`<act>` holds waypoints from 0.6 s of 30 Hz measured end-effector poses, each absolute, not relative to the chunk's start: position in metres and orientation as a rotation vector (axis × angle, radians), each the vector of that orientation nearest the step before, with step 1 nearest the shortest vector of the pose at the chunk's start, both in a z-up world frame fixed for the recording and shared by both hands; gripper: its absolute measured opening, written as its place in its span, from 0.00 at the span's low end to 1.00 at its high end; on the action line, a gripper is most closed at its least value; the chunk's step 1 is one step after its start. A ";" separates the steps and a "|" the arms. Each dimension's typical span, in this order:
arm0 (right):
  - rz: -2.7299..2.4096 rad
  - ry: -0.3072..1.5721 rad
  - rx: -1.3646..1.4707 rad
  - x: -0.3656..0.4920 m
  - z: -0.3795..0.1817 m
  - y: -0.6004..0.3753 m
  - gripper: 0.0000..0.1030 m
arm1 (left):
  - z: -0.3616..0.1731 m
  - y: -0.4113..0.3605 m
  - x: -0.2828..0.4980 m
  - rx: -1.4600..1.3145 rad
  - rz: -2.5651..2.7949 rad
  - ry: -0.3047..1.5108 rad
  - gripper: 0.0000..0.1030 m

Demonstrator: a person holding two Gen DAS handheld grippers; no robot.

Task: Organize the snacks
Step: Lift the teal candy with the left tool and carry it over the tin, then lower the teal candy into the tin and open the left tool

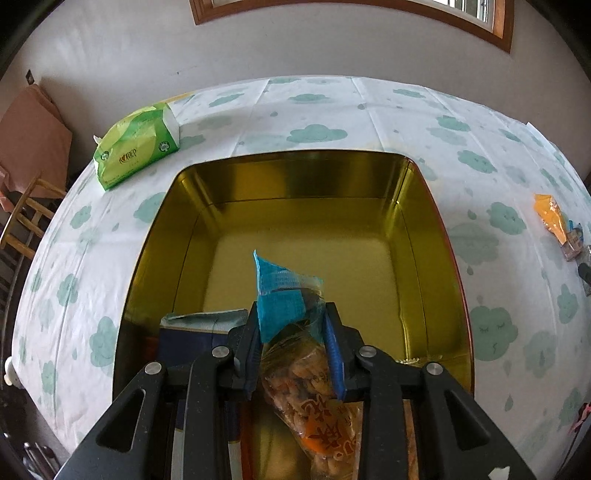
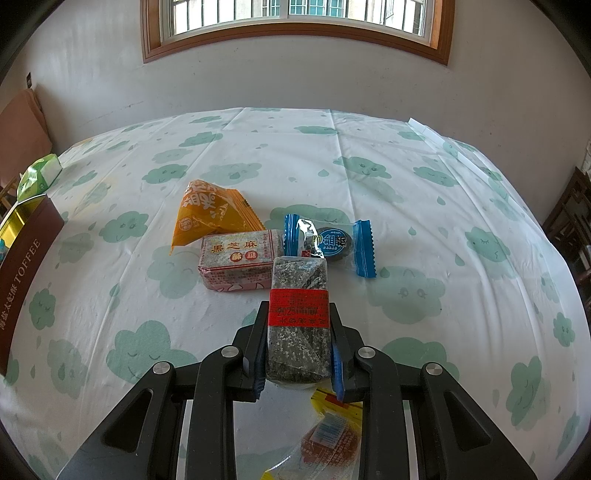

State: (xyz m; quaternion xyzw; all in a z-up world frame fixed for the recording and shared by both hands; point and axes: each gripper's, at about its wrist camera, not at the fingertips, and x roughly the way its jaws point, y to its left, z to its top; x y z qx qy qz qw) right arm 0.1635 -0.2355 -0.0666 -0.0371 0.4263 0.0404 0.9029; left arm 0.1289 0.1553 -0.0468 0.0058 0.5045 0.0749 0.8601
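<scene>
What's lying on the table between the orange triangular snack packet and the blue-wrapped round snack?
Right wrist view: only bare tablecloth between orange packet and blue-wrapped snack; the pink block sits just nearer.

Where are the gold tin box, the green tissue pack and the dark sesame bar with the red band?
gold tin box [image 1: 295, 177], left wrist view, far inner wall
green tissue pack [image 1: 136, 147], left wrist view, top face
dark sesame bar with red band [image 2: 298, 306], right wrist view, red band

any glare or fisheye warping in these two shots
Left wrist view: the gold tin mirrors light along its inner walls and bows outward. Right wrist view: the window is bright but not blown out, and the tablecloth bulges like a dome; both views are dark at the corners.
</scene>
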 end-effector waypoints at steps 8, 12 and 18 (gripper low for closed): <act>0.083 0.881 -0.077 0.163 -0.067 -0.235 0.27 | -0.042 0.154 0.125 0.033 0.173 1.052 0.32; 0.082 0.881 -0.078 0.163 -0.067 -0.235 0.27 | -0.037 0.153 0.122 0.041 0.182 1.035 0.36; 0.082 0.881 -0.080 0.164 -0.067 -0.235 0.27 | -0.026 0.152 0.114 0.059 0.204 1.002 0.43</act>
